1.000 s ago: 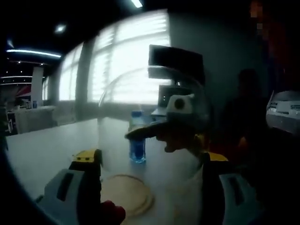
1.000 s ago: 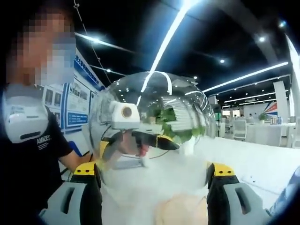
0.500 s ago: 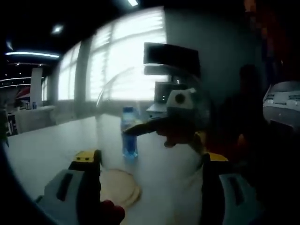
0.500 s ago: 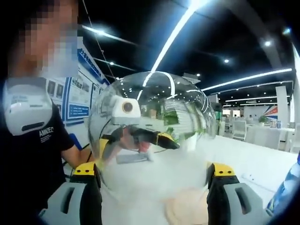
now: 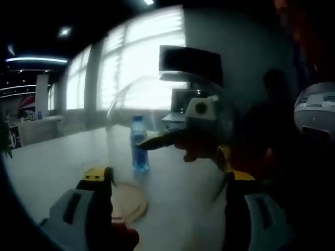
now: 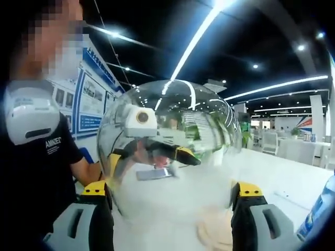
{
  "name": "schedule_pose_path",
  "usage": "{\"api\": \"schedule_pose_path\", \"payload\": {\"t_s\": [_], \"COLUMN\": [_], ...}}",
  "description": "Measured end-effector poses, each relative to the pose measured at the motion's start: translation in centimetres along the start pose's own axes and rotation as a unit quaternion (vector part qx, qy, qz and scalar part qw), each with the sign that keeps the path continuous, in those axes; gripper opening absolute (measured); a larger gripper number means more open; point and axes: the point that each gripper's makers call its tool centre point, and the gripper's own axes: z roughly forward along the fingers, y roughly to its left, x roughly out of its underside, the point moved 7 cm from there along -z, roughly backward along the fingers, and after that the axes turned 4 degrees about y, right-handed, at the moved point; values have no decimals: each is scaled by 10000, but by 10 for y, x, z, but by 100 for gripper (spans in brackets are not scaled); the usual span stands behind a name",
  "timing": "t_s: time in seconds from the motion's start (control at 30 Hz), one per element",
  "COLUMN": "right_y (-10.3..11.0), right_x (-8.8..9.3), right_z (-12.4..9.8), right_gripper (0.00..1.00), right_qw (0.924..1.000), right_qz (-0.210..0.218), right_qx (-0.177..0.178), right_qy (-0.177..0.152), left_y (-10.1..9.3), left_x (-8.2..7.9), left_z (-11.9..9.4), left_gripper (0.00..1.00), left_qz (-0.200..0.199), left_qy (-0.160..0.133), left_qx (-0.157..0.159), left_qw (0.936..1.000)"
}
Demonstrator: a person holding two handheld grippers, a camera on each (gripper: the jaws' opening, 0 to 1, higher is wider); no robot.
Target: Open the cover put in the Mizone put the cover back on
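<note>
both grippers [image 5: 165,180] [image 6: 170,196] raised, jaws apparently clamped on dome sides.

Bright blinded windows [image 5: 131,68], white table [image 5: 52,167], ceiling strip lights [image 6: 193,36].

White lettering on person's black T-shirt [image 6: 52,144], partly legible, roughly "AMNEET"; wall posters [image 6: 91,99] unreadable.

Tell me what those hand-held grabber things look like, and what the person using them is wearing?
Each gripper, left and right, has two chunky grey jaws with black inner faces and yellow tips. Seen through the clear dome cover, the left one's jaws look dark with yellow. The person wears a black short-sleeved T-shirt with small white lettering.
</note>
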Motion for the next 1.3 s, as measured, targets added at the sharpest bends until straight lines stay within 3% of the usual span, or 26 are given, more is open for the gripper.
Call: {"api": "schedule_pose_path", "payload": {"t_s": [0.3,0.87,1.07,1.3], "right_y": [15,29,29,30], "right_x": [3,15,20,20], "right_z": [-3,-5,-6,-6], "right_gripper": [88,89,88,88], "right_qw": [9999,9979,9968,9966], "right_qz": [-61,598,560,451], "right_qx": [10,-146,-76,-28], "right_qy": [92,-210,-561,-684], "left_y": [-14,-27,-27,-30], "left_x": [8,20,27,27], "left_z": [-3,-9,-13,-14], "left_gripper": [77,75,75,75], "left_qz": [-28,-585,-567,-439], "left_qy": [34,-150,-827,-895], "left_qx": [18,-23,-80,-110], "left_qw": [10000,9982,9949,9950]}}
